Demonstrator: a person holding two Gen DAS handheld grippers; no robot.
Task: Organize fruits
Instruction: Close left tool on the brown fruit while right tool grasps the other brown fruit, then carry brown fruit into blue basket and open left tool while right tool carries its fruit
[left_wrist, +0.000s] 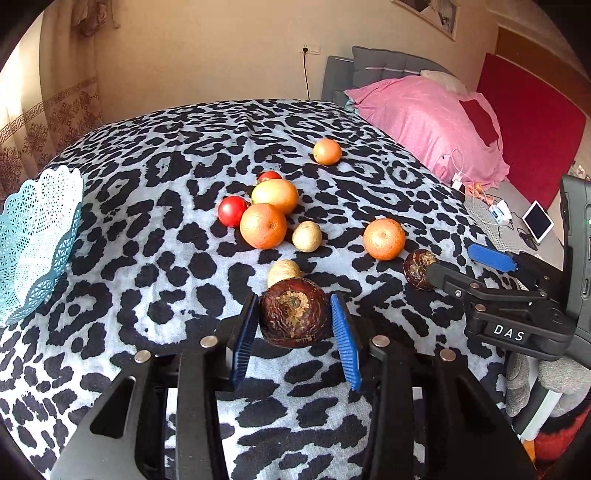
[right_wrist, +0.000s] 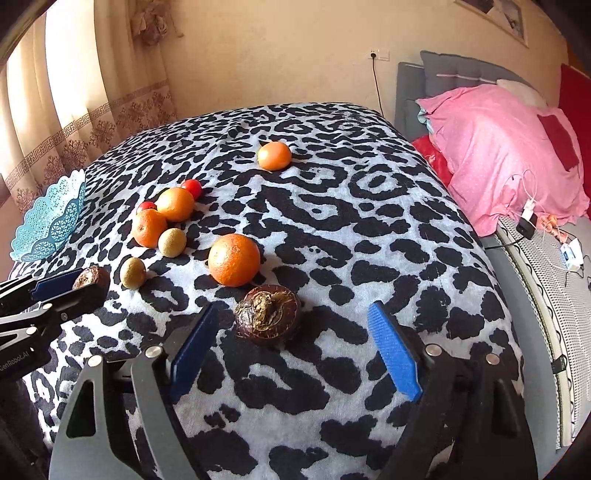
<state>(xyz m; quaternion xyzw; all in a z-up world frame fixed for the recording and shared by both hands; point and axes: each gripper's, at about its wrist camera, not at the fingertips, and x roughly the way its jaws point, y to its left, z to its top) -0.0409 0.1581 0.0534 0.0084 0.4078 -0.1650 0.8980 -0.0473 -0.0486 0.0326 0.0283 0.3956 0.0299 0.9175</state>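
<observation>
Left gripper (left_wrist: 295, 325) pinching a dark brown fruit (left_wrist: 294, 313) between its blue pads (left_wrist: 245, 338), near edge of the leopard-print blanket (left_wrist: 155, 206). Right gripper (right_wrist: 291, 345) spread wide around a second brown fruit (right_wrist: 267, 315) that sits on the blanket, touching neither pad. Just beyond it an orange (right_wrist: 234, 260). Far left cluster: two more oranges (right_wrist: 149, 228), two tomatoes (right_wrist: 192, 187), two small tan fruits (right_wrist: 172, 242). Lone orange (right_wrist: 274, 156) far centre. Blue lace basket (right_wrist: 51, 218) at left blanket edge, apart from all the fruit. Pink pillow (right_wrist: 495, 147) right, chargers and cables below it
</observation>
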